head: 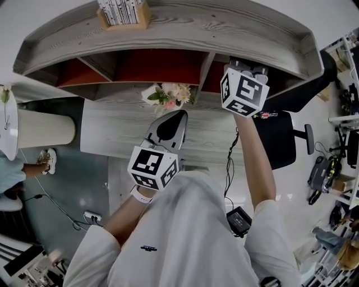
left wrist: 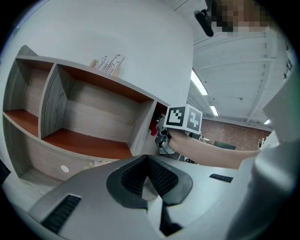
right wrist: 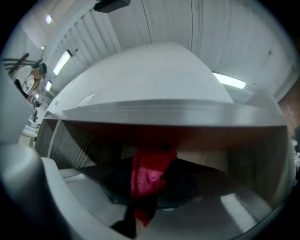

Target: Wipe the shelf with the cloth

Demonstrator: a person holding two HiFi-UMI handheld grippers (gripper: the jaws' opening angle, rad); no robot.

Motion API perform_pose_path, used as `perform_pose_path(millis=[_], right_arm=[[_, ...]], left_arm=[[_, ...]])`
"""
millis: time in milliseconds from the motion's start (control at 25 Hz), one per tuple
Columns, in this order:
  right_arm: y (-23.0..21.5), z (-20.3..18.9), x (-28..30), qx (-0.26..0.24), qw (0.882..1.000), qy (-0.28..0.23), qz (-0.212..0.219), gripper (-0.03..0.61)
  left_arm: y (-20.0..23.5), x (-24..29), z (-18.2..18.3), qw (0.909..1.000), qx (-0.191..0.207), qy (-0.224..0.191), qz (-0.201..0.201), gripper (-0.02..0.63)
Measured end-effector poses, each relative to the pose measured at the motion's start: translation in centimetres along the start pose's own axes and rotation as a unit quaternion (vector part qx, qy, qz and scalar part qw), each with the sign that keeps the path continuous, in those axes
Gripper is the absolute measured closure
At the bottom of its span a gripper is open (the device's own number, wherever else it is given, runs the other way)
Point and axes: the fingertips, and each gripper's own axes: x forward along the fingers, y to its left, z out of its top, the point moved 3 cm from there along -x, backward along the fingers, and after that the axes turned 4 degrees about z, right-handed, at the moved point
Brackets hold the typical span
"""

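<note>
The shelf (head: 168, 33) is grey wood with red-brown compartment floors. My right gripper (head: 247, 66) reaches into its right-hand compartment, fingertips hidden under the top board. In the right gripper view the jaws (right wrist: 150, 187) are shut on a red cloth (right wrist: 149, 178), held up against the inside of that compartment (right wrist: 211, 140). My left gripper (head: 178, 119) is lower, in front of the desk board, shut and empty. In the left gripper view its pads meet (left wrist: 149, 176), with the shelf (left wrist: 93, 117) and the right gripper's marker cube (left wrist: 183, 118) beyond, a bit of red cloth (left wrist: 153, 129) beside it.
A wooden box of upright cards (head: 123, 14) stands on the shelf top. Pink and white flowers (head: 171, 95) sit under the middle compartment. A black chair (head: 283, 137) is at the right, a white round table (head: 8, 123) at the left, cables on the floor (head: 90, 216).
</note>
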Motion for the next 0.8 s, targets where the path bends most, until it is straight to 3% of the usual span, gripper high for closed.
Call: perform_pose_path(millis=[320, 400, 640, 800], right_arm=[[4.9, 0.3, 1.1, -0.012, 0.991, -0.017, 0.130, 0.523], [5.3, 0.5, 0.5, -0.012, 0.989, -0.020, 0.145, 0.522], [3.5, 0.8, -1.5, -0.012, 0.991, -0.012, 0.133, 0.520], [0.4, 0.8, -3.0, -0.004, 0.996, -0.017, 0.091, 0.520]], left_arm=[[0.2, -0.3, -0.1, 0.9999, -0.005, -0.004, 0.012, 0.614], [0.4, -0.4, 0.0, 0.9998, -0.007, -0.008, 0.015, 0.614], [0.9, -0.3, 0.4, 0.9996, -0.013, -0.018, 0.020, 0.614], [0.5, 0.0, 0.7, 0.9995, -0.014, -0.024, 0.014, 0.614]])
